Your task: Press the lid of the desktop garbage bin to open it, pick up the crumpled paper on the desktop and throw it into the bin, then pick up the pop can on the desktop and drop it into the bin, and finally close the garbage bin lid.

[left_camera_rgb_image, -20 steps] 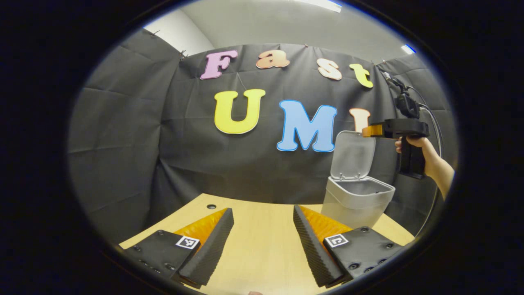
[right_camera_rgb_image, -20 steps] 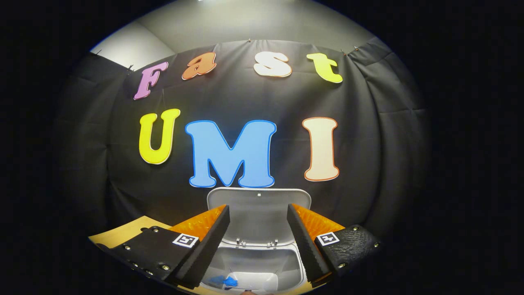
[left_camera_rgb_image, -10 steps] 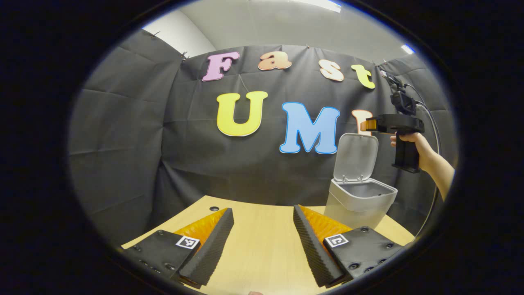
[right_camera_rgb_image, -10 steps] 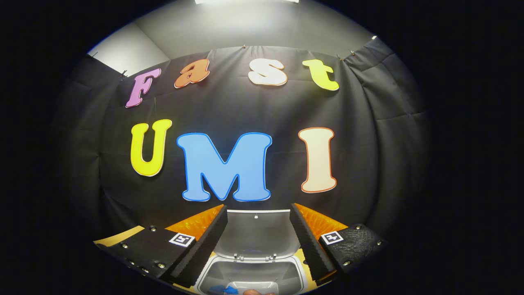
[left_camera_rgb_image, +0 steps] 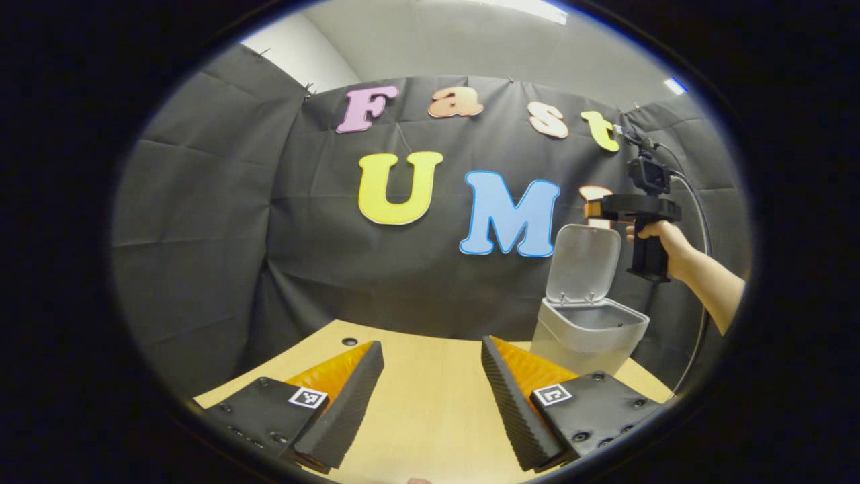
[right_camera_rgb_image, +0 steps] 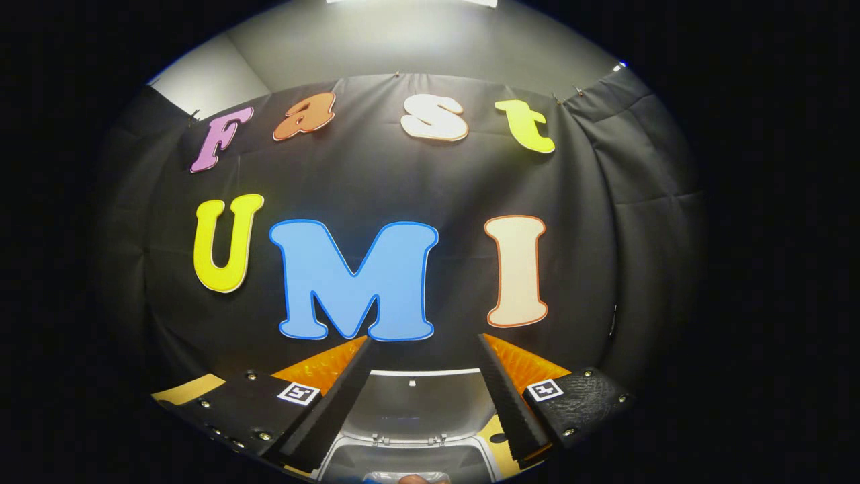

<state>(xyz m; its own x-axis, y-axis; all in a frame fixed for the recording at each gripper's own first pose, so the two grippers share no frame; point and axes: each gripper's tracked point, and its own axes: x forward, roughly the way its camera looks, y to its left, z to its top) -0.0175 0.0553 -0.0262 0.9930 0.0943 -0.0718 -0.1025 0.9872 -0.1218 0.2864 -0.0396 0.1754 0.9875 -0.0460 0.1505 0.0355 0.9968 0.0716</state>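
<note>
Lid (left_camera_rgb_image: pixel 583 261) of the desktop garbage bin (left_camera_rgb_image: pixel 588 336) stood upright and open at the desk's (left_camera_rgb_image: pixel 430 403) far right, the right gripper (right_camera_rgb_image: pixel 422 386) poised above it, jaws apart and empty, presumably to close it, while the left gripper (left_camera_rgb_image: pixel 430 383) idled apart low over the desk.

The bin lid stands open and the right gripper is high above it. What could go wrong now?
1. The right gripper hangs by the top edge of the upright lid; a push from the wrong side might tip the light bin instead of closing it.
2. The bin stands near the table's far edge, so a hard shove could slide it off.
</note>
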